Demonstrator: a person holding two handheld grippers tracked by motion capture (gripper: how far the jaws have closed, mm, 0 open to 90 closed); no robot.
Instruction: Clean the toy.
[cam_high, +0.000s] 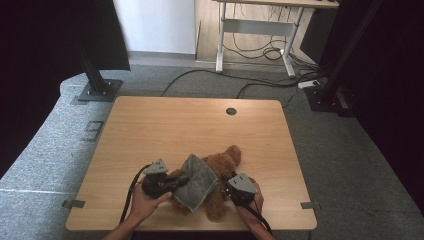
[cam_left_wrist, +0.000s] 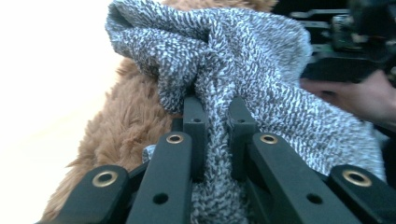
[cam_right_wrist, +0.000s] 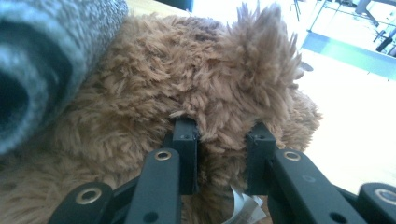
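My left gripper (cam_left_wrist: 217, 109) is clamped on a fold of the grey towel (cam_left_wrist: 243, 70), the cloth bunched tight between my two black jaws and spilling out above and below them. My right gripper (cam_right_wrist: 223, 135) has its jaws pressed into a tuft of the brown teddy bear (cam_right_wrist: 187, 79), fur pinched between them; a small white tag (cam_right_wrist: 243, 205) hangs just below that grip. From the high view, the bear (cam_high: 220, 170) lies on the near half of the wooden table (cam_high: 165, 125), head toward the far right, with the towel (cam_high: 197, 182) draped across its middle and down its near side. My left gripper (cam_high: 167, 184) sits at the towel's left edge and my right gripper (cam_high: 234, 192) at the bear's right flank, so the bear and cloth lie between my two hands. In the left gripper view the towel hides most of the bear's body, and my other hand (cam_left_wrist: 359, 95) shows just past the cloth. The far half of the table carries a round cable hole (cam_high: 231, 111). Beyond the table are black stand bases (cam_high: 97, 90), loose cables (cam_high: 260, 80) on the grey carpet and a white desk frame (cam_high: 255, 27).
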